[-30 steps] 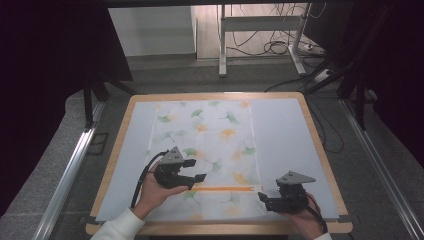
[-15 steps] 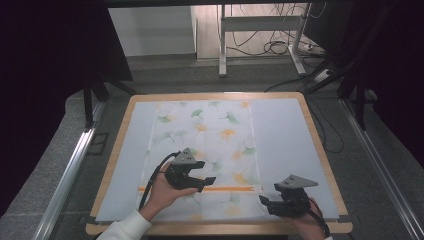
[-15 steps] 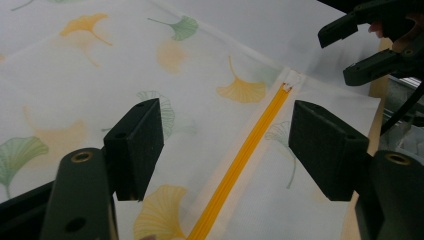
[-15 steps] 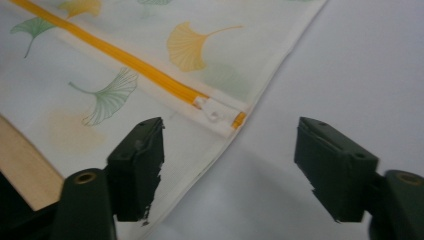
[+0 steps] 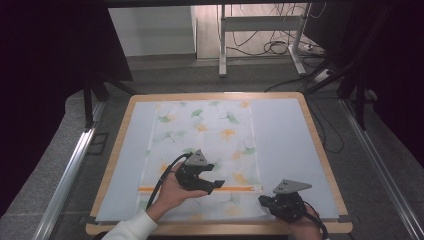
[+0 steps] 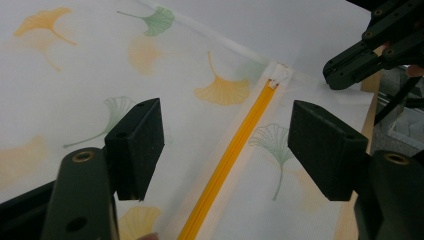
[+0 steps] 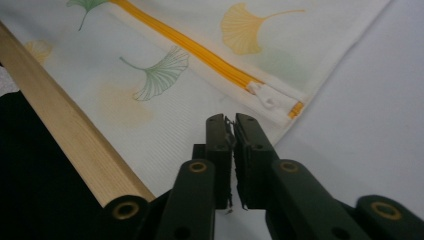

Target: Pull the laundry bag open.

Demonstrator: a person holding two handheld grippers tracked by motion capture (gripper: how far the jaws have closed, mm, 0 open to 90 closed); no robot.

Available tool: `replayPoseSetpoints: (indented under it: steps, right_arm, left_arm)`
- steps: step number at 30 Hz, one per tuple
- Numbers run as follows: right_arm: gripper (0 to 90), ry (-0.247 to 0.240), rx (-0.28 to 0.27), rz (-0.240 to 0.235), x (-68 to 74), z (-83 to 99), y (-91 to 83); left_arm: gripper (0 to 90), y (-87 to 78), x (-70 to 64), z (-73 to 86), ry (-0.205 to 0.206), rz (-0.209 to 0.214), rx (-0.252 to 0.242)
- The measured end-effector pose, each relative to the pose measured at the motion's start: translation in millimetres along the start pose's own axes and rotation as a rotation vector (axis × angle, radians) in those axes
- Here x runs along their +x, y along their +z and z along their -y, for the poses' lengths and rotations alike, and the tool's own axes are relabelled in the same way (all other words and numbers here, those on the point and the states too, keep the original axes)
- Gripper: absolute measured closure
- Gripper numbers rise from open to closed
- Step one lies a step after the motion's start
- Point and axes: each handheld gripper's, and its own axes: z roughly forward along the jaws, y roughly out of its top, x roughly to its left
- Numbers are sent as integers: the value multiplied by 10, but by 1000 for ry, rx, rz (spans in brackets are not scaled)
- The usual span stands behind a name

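Wood-edged table (image 5: 320,150) bears a leaf-print bag (image 5: 210,130); left claw (image 6: 225,150) spread wide, right claw (image 7: 232,131) clenched empty

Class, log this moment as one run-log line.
left tongs: open over yellow zipper | right tongs: shut, near zipper pull | ginkgo-print bag: flat

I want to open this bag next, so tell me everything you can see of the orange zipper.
The orange zipper runs straight across the white leaf-print mesh bag near its front edge. It looks fully closed, with its white pull lying flat at the right end. The left gripper hovers above it with jaws open, apparently not touching it.
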Motion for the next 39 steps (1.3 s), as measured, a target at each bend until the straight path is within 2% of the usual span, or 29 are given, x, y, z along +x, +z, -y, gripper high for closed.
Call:
replayPoseSetpoints:
  steps: [4,10,11,15,18,27,28,34,38,39]
  right_arm:
    - [890,-21,18,-15,26,3,32]
    - [890,-35,30,-25,40,2,56]
    - [890,-36,35,-26,43,2,65]
    - [890,-39,40,-26,40,5,90]
    - [890,-43,46,-29,39,4,97]
    - [890,-45,53,-27,48,4,107]
    - [889,-44,54,-27,49,5,109]
    - [890,-47,68,-24,59,13,130]
    - [890,-48,83,-17,61,20,153]
    - [890,-49,84,-17,62,22,157]
  left_arm:
    - [317,69,-29,-29,-5,3,10]
    - [321,180,-59,-104,10,10,16]
    - [314,202,-80,-121,18,18,0]
    - [305,243,-113,-151,37,23,1]
    - [306,260,-126,-158,36,23,-2]
    - [332,333,-152,-200,60,6,6]
    - [332,356,-161,-208,53,7,3]
    - [337,460,-193,-255,69,15,16]
    - [346,517,-228,-277,89,12,8]
    - [346,528,-228,-288,106,13,14]
